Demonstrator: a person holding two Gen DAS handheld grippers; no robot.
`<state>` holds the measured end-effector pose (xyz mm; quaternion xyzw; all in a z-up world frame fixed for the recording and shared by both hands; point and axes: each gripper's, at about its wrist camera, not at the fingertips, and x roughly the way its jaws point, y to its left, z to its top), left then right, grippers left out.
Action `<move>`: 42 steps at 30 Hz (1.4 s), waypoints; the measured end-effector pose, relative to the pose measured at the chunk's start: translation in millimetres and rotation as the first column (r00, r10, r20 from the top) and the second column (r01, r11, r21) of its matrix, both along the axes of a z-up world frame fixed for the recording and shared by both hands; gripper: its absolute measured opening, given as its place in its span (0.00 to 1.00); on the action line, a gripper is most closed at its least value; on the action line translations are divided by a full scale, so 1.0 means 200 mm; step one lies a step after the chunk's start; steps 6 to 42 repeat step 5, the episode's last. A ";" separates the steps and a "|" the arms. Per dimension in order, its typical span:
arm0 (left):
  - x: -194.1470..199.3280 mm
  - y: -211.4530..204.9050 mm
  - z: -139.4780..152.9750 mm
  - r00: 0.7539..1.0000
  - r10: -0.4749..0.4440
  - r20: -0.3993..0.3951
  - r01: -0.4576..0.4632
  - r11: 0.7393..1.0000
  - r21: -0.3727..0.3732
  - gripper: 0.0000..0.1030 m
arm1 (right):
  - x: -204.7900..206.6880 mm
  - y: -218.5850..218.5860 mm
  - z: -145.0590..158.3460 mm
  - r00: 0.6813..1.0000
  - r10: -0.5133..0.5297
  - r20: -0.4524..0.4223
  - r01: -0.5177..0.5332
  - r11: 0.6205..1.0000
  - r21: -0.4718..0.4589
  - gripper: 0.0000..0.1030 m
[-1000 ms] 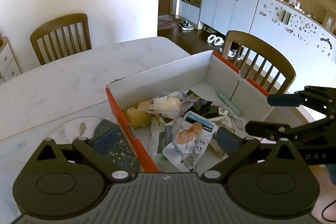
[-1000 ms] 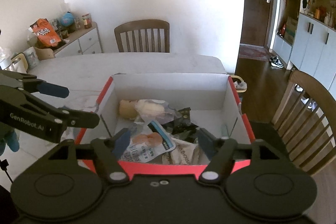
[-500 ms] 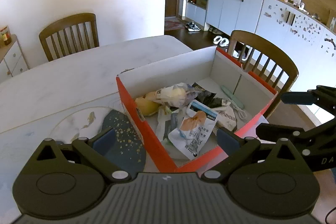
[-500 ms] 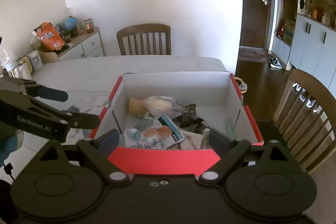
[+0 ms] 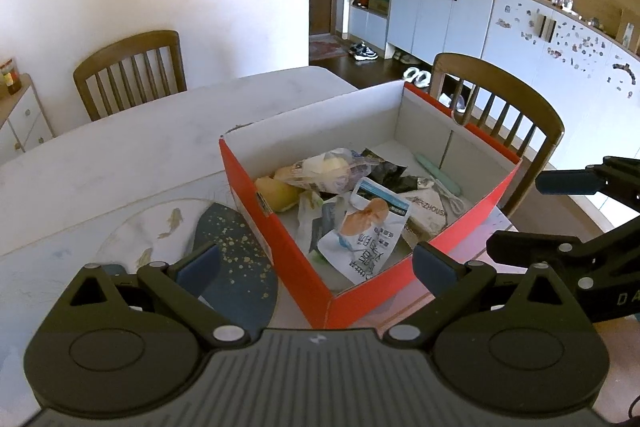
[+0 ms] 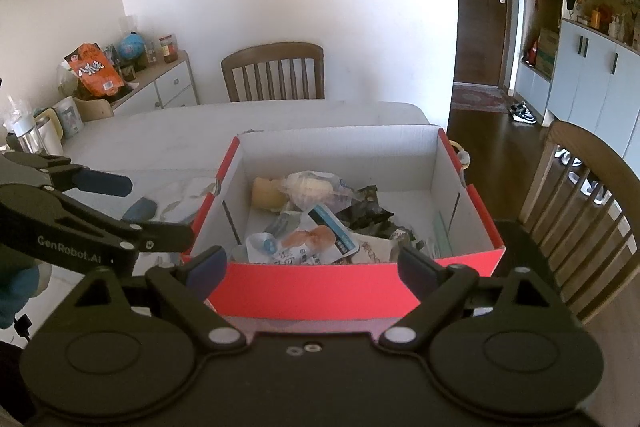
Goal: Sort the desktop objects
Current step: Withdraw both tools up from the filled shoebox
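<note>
A red cardboard box with white inner walls stands on the pale table. Several items lie in it: a white packet with an orange picture, a clear bag of yellowish food, dark wrappers and a mint-green strip. My left gripper is open and empty, just short of the box's near corner. My right gripper is open and empty in front of the box's red front wall, not touching it.
A round mat, part dark blue with gold specks, lies left of the box. Wooden chairs stand at the far side and the right side of the table. A sideboard with a kettle is at the left.
Both grippers have drawn back from the box, so its near walls now show in full. The right gripper's jaws have spread wider than a second ago.
</note>
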<state>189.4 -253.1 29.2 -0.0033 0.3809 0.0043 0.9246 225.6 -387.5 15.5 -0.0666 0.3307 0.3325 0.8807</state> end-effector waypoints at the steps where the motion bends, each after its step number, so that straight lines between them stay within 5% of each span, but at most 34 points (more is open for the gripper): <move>1: 0.00 0.00 0.00 1.000 0.000 0.000 0.000 1.000 -0.002 1.00 | 0.00 0.00 0.00 1.000 -0.001 0.000 0.001 1.000 -0.002 0.90; 42: -0.01 0.03 0.00 1.000 -0.007 0.002 0.007 1.000 -0.012 1.00 | -0.02 0.02 -0.01 1.000 -0.015 -0.002 0.015 1.000 -0.007 0.90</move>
